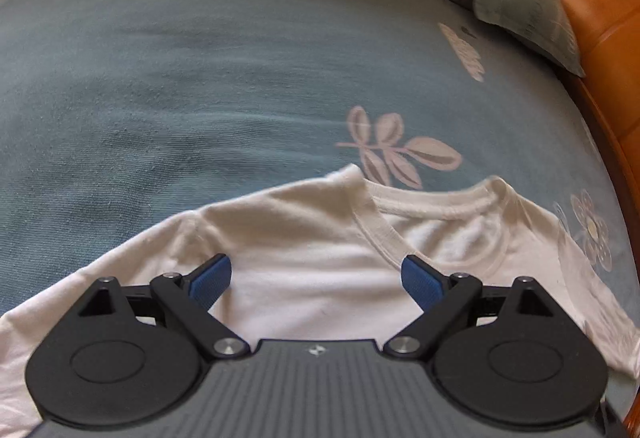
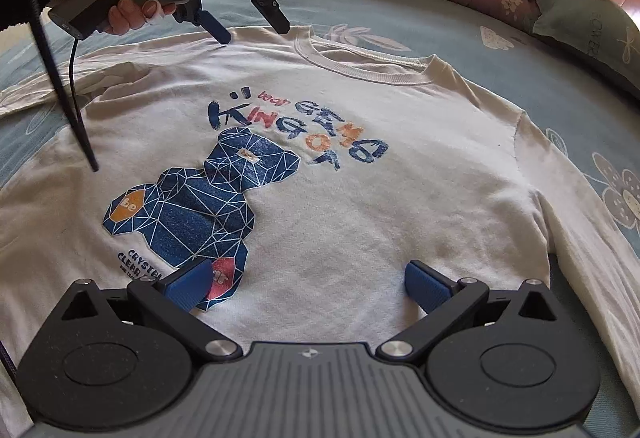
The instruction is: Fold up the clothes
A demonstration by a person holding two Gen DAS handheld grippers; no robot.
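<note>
The white sweatshirt [image 2: 360, 166] lies flat, print up, on the bed [image 1: 200, 78]. Our left claw [image 1: 316, 278] and right claw [image 2: 308, 284] hover spread, gripping nothing. We should pinch only shoulder and hem edges.

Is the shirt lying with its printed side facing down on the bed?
No. In the right wrist view the white shirt lies flat with its blue bear print and lettering facing up.

The white sweatshirt [image 2: 360, 166] carries "bear", "KING" and further letters too stylised to read above its blue geometric bear [image 2: 200, 198]. On the bear an orange patch reads "be"; below its left side stand "CRYSTAL" and "CLEAR".
</note>
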